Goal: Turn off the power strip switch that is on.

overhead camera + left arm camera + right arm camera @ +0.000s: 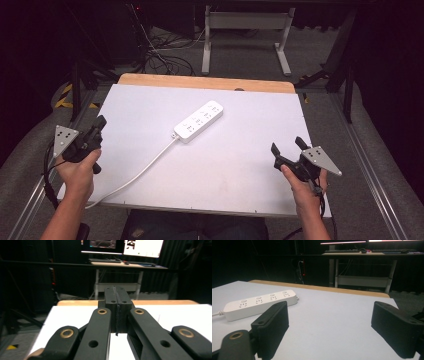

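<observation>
Here, one power strip, two grippers.

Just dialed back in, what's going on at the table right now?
A person holds a claw in each hand over the white table. The left claw is shut and empty at the table's left edge; the right claw is open near the right edge. The white power strip lies untouched mid-table, its cord trailing toward the near edge.

White power strip at the centre, its white cord trailing toward seven o'clock over a pale white table edged in light wood at twelve. Both grippers, left and right, are black, each carrying a grey plate dotted with dark spots.
</observation>
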{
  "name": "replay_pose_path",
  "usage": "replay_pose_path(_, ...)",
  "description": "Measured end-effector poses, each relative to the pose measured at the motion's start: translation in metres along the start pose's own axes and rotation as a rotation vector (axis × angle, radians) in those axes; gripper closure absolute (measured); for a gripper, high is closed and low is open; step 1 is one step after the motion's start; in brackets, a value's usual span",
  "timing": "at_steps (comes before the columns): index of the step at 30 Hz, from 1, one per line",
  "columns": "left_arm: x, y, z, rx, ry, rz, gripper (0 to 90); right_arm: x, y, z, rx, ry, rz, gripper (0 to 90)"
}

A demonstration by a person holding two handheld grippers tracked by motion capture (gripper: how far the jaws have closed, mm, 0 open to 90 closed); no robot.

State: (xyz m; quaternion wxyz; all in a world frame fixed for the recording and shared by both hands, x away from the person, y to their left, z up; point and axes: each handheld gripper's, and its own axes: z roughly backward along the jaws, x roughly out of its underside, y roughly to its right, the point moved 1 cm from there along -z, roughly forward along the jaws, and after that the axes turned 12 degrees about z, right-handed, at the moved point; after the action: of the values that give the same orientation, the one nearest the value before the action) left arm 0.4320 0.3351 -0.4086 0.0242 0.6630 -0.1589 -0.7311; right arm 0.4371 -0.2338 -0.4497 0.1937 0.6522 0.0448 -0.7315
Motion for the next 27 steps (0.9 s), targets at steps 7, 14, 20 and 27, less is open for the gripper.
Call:
replay_pose_path(7,0.005,-0.008,-0.003,-0.046,-0.009,-0.004,90.0,0.001,-0.002,-0.002,-0.008,-0.007,0.011,15.2)
replay_pose_path(14,0.006,-0.008,-0.006,-0.061,-0.019,-0.021,71.9,0.001,-0.001,-0.001,-0.004,-0.008,0.010,15.2)
replay_pose_path(20,0.006,-0.005,-0.012,-0.024,-0.068,-0.016,29.4,0.001,-0.001,0.000,-0.002,-0.006,0.011,15.3)
replay_pose_path(27,0.006,-0.001,-0.014,-0.029,-0.073,-0.032,6.7,0.001,-0.001,0.000,-0.002,-0.002,0.008,15.3)
